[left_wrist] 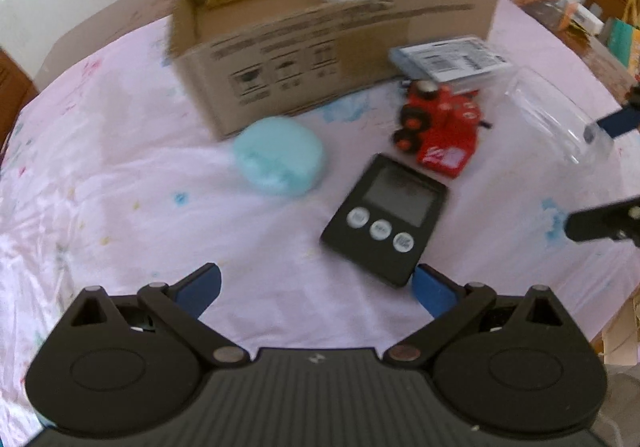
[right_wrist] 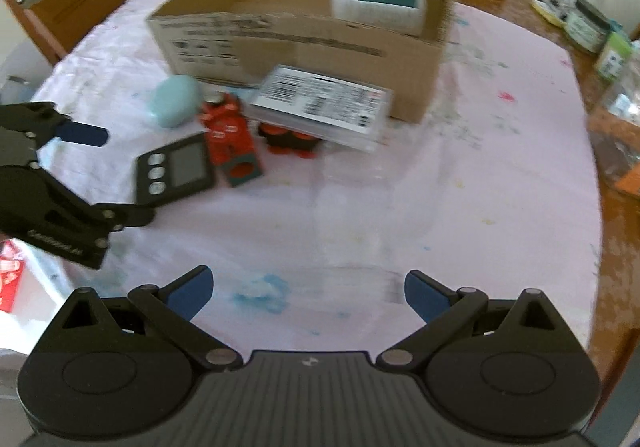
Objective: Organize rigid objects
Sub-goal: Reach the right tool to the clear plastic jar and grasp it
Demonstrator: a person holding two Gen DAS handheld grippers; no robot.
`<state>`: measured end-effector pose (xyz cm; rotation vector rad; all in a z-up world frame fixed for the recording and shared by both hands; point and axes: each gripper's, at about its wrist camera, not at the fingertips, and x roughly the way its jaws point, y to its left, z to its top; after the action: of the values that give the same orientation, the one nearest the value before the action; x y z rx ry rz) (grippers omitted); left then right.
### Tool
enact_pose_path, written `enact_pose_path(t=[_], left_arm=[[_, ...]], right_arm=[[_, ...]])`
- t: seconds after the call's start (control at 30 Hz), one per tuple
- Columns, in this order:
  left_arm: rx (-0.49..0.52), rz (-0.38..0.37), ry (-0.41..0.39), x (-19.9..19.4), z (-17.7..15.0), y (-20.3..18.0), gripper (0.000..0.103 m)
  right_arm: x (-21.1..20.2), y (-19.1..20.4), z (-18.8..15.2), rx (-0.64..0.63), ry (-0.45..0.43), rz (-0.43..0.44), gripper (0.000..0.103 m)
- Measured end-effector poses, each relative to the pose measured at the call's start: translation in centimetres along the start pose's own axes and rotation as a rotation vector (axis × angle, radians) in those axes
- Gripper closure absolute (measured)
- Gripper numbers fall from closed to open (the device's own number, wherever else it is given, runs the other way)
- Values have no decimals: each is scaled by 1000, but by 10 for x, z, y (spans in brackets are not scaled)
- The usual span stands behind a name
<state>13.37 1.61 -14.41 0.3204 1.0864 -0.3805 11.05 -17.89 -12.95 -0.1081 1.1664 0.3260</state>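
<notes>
Both of my hand-held grippers, left point(left_wrist: 316, 287) and right point(right_wrist: 308, 293), are spread wide and empty over the worktop point(left_wrist: 120, 215), with the loose pieces lying just in front of the cardboard box point(left_wrist: 320, 59). Nearest my left one is the flat, hard black timer point(left_wrist: 384, 217); its slick low edges could skid on the wrinkly pink cloth. The clear plastic tray point(left_wrist: 560, 119), right of the box, is almost invisible, so I could clip it.
</notes>
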Motion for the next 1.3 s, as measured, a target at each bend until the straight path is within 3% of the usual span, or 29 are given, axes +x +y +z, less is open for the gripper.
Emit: enact_pose_path(t=[0.37, 0.6, 0.77, 0.9, 1.07, 1.3], left_arm=[[-89, 112, -16, 2, 1, 34, 1], [-93, 93, -9, 1, 2, 33, 1], [-93, 71, -19, -11, 1, 24, 1], [-90, 35, -29, -17, 0, 17, 1], [-72, 20, -18, -17, -2, 9, 1], [-73, 10, -7, -13, -2, 13, 1]], right_arm=[[0, 29, 2, -52, 44, 150, 0], [-22, 9, 15, -110, -32, 55, 0], [-10, -10, 43, -124, -91, 59, 0], [7, -17, 56, -152, -83, 86, 0], [14, -17, 55, -145, -29, 196, 0], [5, 9, 34, -245, 41, 214, 0]])
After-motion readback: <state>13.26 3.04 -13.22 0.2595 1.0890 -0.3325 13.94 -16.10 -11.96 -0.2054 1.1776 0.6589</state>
